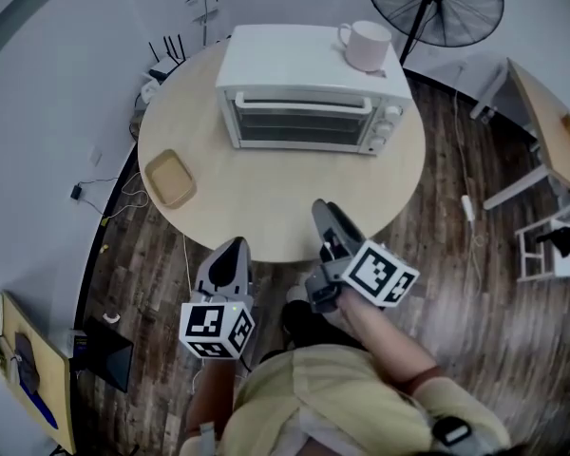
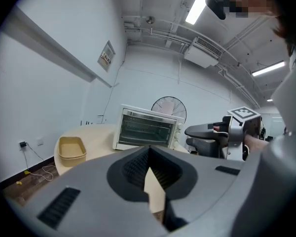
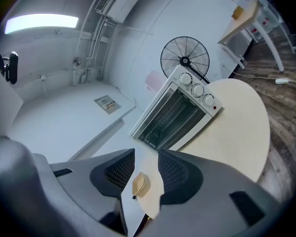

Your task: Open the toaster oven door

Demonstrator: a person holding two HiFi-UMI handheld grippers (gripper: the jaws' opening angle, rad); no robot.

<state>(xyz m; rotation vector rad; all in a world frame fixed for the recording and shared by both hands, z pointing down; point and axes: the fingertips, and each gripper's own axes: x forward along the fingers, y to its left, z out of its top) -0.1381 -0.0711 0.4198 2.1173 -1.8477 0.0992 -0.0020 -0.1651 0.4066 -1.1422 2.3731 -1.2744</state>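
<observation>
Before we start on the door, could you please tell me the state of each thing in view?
Oven: door shut.
Mug: upright, on the oven.
Tray: empty, on the table.
Fan: upright; cannot tell if running.
Left gripper: shut, empty.
Right gripper: jaws opening, nothing between them.

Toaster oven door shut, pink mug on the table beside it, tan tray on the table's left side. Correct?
No. The pink mug stands on top of the toaster oven, not on the table; the head view shows it. Door shut and tan tray on the table's left side are right.
</observation>
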